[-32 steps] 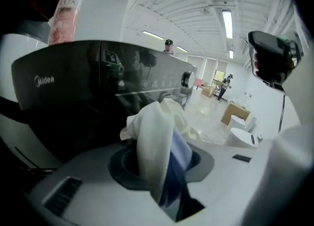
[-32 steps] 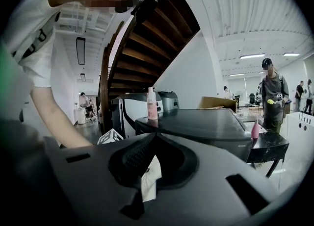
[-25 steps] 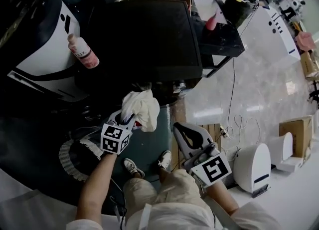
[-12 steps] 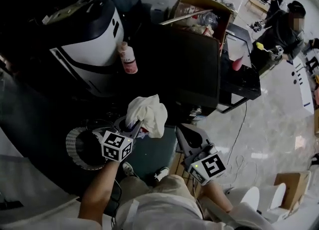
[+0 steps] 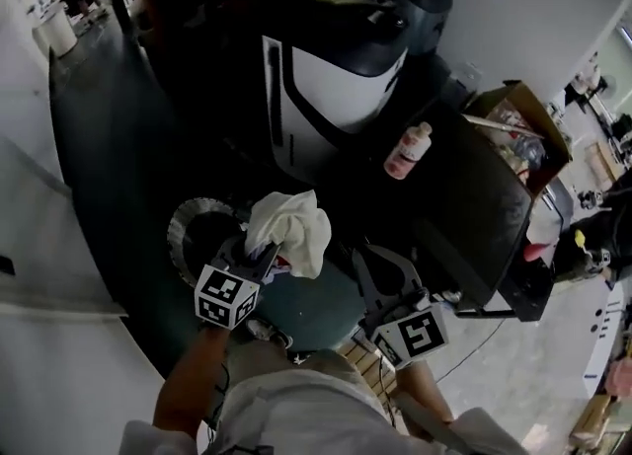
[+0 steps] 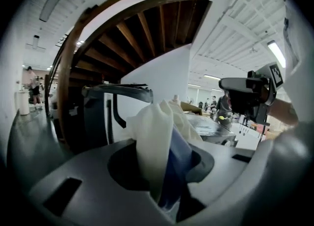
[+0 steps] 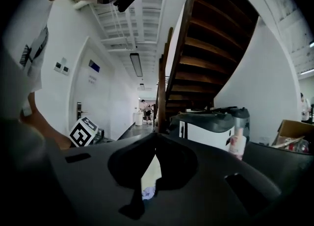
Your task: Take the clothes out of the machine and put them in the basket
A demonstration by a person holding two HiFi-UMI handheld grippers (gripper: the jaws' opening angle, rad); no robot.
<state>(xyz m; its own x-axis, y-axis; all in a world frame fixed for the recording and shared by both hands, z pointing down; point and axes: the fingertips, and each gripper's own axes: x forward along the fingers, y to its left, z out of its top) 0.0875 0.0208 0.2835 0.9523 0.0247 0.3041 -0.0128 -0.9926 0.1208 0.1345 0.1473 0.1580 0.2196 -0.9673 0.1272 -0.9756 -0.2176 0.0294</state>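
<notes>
A crumpled white cloth (image 5: 292,226) with a blue piece inside it hangs from my left gripper (image 5: 272,246), which is shut on it. In the left gripper view the cloth (image 6: 156,132) stands up out of the left gripper (image 6: 164,171). My right gripper (image 5: 369,258) is beside it to the right, shut with nothing in it; in its own view the right gripper (image 7: 156,139) shows its tips touching. A white and black machine (image 5: 336,78) stands ahead of both. A round ribbed basket rim (image 5: 184,231) lies just left of the cloth, below the left gripper.
A pink and white bottle (image 5: 407,150) lies on a black top (image 5: 474,206) to the right, with an open cardboard box (image 5: 523,127) behind. A teal round surface (image 5: 316,310) is under the grippers. Dark wooden stairs (image 7: 206,48) rise over the machine.
The view has swung round: the white machine has gone from the upper left to straight ahead. Both grippers have lifted, and the cloth stays in the left one. The right stays shut.
</notes>
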